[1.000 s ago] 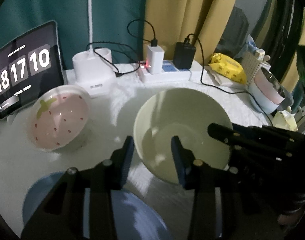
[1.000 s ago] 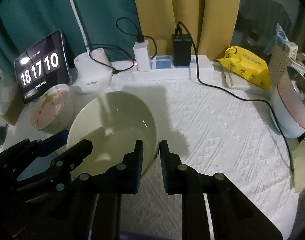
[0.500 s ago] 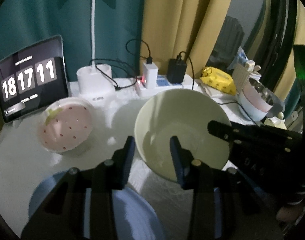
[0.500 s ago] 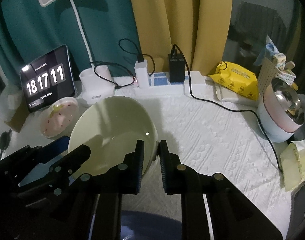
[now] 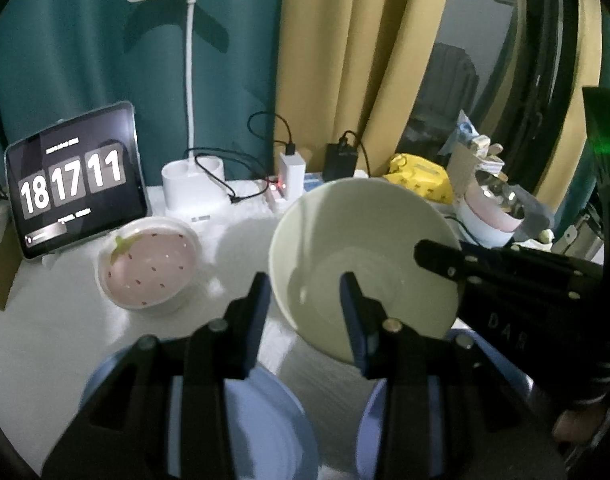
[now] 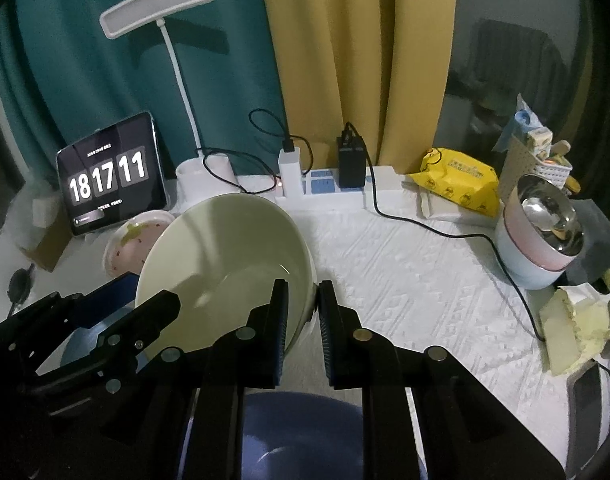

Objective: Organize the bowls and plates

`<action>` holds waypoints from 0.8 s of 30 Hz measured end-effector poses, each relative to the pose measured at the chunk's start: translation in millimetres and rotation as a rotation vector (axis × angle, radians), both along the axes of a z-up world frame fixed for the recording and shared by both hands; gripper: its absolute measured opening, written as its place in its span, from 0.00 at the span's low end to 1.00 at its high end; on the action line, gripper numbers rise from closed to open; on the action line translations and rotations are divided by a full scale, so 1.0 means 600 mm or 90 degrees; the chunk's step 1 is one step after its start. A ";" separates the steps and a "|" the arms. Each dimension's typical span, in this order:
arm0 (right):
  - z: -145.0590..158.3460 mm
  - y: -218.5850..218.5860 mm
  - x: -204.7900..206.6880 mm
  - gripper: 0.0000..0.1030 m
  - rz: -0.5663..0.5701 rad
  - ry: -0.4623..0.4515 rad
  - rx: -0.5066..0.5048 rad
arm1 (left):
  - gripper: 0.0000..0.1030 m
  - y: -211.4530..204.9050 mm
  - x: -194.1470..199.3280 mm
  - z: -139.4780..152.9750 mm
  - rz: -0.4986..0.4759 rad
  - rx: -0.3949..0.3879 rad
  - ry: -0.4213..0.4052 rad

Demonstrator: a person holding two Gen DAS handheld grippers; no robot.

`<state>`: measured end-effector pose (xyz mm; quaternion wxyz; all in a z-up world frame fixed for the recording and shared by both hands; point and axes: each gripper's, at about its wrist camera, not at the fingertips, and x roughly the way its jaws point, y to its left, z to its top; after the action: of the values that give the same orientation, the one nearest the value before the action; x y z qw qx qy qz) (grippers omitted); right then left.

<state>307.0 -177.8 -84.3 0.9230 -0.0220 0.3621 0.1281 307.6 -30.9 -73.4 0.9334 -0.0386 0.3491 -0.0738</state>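
A pale green bowl (image 5: 369, 248) hangs tilted above the white tablecloth, held from both sides. My left gripper (image 5: 307, 304) straddles its left rim, one finger inside and one outside, shut on it. My right gripper (image 6: 303, 308) pinches the opposite rim (image 6: 305, 264), its jaws close together. Each gripper shows in the other's view, clamped at the bowl's edge. A pink strawberry-patterned bowl (image 5: 149, 264) stands on the cloth to the left. Blue plates (image 5: 265, 420) lie under my fingers near the front edge, partly hidden.
Along the back stand a tablet clock (image 5: 73, 184), a white desk lamp (image 5: 193, 184) and a power strip (image 6: 333, 192) with chargers. A black cable (image 6: 445, 236) crosses the cloth to a pink-white pot (image 6: 541, 240). A yellow wipes pack (image 6: 461, 180) lies at back right.
Both grippers have risen with the green bowl between them, and the table things now look smaller and farther. The grips look the same. The clock ticked from 10 to 11.
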 end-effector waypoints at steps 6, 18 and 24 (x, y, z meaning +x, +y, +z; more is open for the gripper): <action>0.013 -0.003 -0.020 0.16 -0.001 -0.010 0.001 | 0.36 -0.003 -0.022 0.016 -0.003 -0.002 -0.009; 0.032 -0.020 -0.065 0.16 -0.009 -0.026 0.007 | 0.36 -0.019 -0.066 0.034 -0.017 0.002 -0.022; 0.033 -0.033 -0.088 0.16 -0.017 -0.029 0.008 | 0.36 -0.032 -0.086 0.033 -0.027 0.005 -0.020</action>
<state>254.4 -197.8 -64.7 0.9329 -0.0142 0.3402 0.1176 255.9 -49.9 -53.4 0.9372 -0.0266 0.3351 -0.0931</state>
